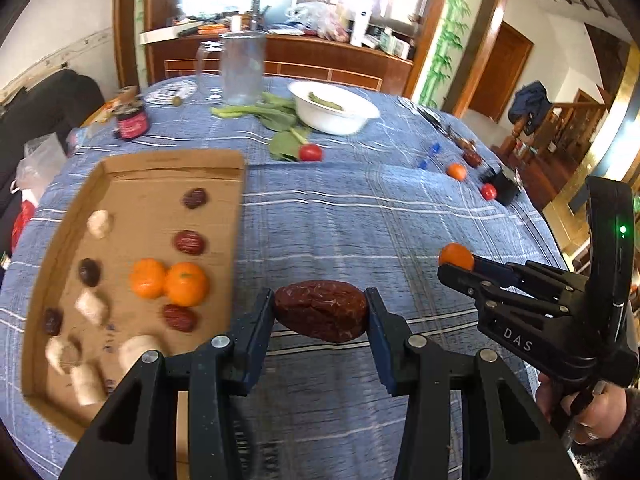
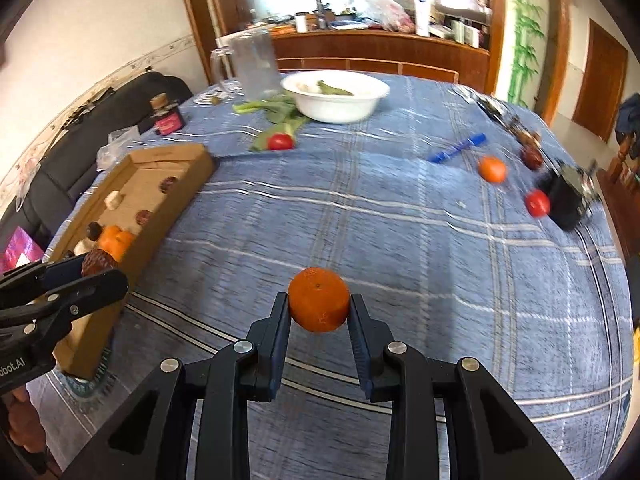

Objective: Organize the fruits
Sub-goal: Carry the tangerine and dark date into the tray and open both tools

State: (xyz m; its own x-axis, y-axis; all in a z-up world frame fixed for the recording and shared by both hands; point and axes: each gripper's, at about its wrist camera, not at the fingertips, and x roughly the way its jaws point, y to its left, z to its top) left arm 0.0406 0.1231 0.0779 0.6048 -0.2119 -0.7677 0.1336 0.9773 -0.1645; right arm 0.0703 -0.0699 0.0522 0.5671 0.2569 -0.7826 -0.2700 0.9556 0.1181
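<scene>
My left gripper [image 1: 320, 310] is shut on a large wrinkled red date [image 1: 322, 310], held above the blue tablecloth just right of a cardboard tray [image 1: 132, 168]. The tray holds two small oranges [image 1: 168, 282], several red dates and pale chunks. My right gripper [image 2: 319, 302] is shut on a small orange [image 2: 319, 300] over the table's middle. In the left wrist view that gripper [image 1: 450, 266] shows at the right with its orange [image 1: 456, 256]. In the right wrist view the left gripper [image 2: 94, 270] and its date [image 2: 98, 262] hang beside the tray [image 2: 172, 160].
On the far right of the cloth lie an orange [image 2: 492, 169], a red tomato [image 2: 537, 203], a date [image 2: 532, 157], a blue pen [image 2: 456, 147] and a black object [image 2: 568, 196]. A white bowl [image 2: 336, 96], leafy greens, another tomato [image 2: 280, 141], a clear jug [image 2: 254, 64] and a jar [image 2: 168, 118] stand at the back.
</scene>
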